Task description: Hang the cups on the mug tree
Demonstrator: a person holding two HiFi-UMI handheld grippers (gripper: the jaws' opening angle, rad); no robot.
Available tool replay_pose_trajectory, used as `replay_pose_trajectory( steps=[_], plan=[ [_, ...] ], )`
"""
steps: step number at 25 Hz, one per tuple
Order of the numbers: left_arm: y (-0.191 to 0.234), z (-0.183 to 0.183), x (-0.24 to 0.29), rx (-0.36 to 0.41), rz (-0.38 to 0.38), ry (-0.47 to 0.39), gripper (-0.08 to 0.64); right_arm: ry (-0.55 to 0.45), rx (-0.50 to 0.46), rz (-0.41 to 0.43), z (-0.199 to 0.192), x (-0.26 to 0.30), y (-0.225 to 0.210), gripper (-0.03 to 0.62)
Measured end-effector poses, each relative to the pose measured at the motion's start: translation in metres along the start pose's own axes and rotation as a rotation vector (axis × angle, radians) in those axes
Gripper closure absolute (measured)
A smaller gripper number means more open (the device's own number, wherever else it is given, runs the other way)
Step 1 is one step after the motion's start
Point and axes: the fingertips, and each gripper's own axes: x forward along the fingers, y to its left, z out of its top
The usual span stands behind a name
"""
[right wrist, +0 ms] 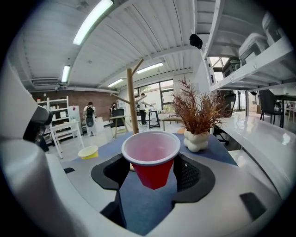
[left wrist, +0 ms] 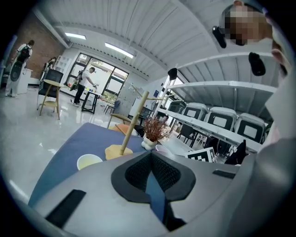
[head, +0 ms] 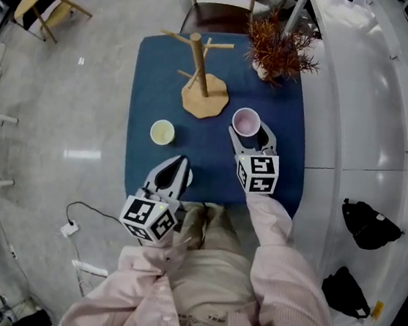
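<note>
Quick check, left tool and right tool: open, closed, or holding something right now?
Left tool: closed, nothing between its jaws.
Right tool: closed on the red cup, cup upright.

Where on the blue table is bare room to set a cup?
Free: the blue table's far-left corner, left of the wooden mug tree; the middle, between the small yellow cup and the held red plastic cup. Crowded: far right, mug tree beside the rust-brown dried plant.

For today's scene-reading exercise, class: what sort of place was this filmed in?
Probably an open workshop or lab hall: white racks holding boxy machines, ceiling strip lights, and people at tables by glass doors.
</note>
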Motion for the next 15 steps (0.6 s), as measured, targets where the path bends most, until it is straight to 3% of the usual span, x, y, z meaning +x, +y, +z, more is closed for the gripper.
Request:
replay_pose_trajectory(
  steps=[15],
  plan=[
    [-0.007,0.046,-0.02,0.056,0.02,-0.117,0.561,-0.082,-0.142,0.02,0.095,-0.017,-0.001,0.302]
  ],
)
